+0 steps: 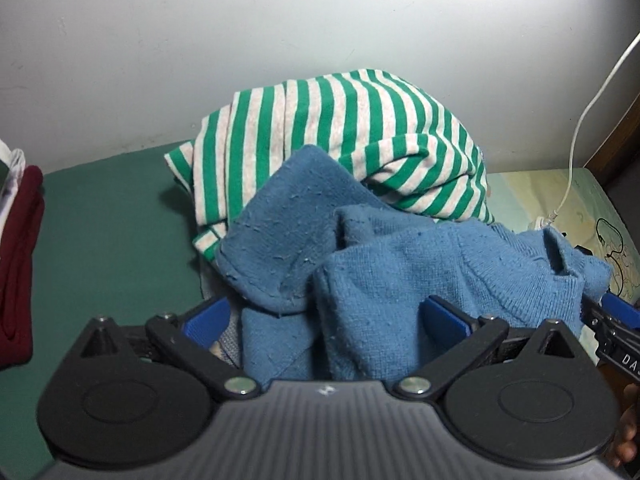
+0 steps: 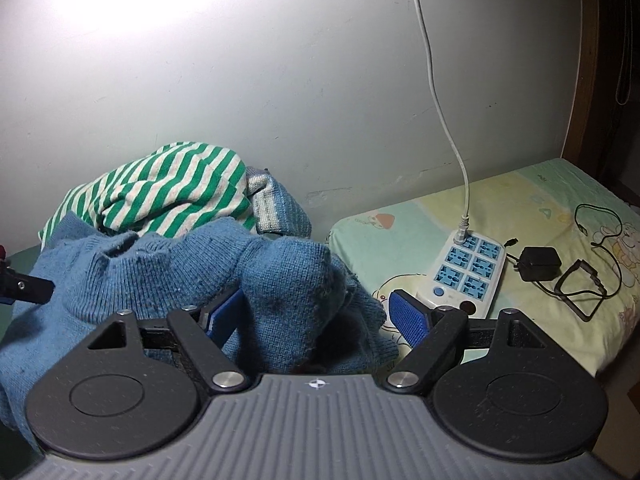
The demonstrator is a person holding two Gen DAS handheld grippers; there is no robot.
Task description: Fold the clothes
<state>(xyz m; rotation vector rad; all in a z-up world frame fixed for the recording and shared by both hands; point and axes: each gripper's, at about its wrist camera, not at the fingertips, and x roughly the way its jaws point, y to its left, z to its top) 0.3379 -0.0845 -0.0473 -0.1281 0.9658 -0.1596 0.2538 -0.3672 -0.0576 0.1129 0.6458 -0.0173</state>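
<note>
While spread wide around bunched blue sweater [image 1: 400, 264], left gripper [image 1: 324, 316] and right gripper [image 2: 316, 308] both open, neither clamping; "DA" legible on right gripper body.

In front of me lies a blue knitted sweater [image 1: 400, 280], crumpled, not folded yet. Its wool is rough and a little pilled. The ribbed collar [image 2: 124, 250] points up and stands open. One part bunches into a rounded lump [image 2: 292, 280]. Behind it, touching it, a shirt with green and pale stripes [image 1: 340, 140] sits in a loose heap against the wall, partly over the sweater.
</note>
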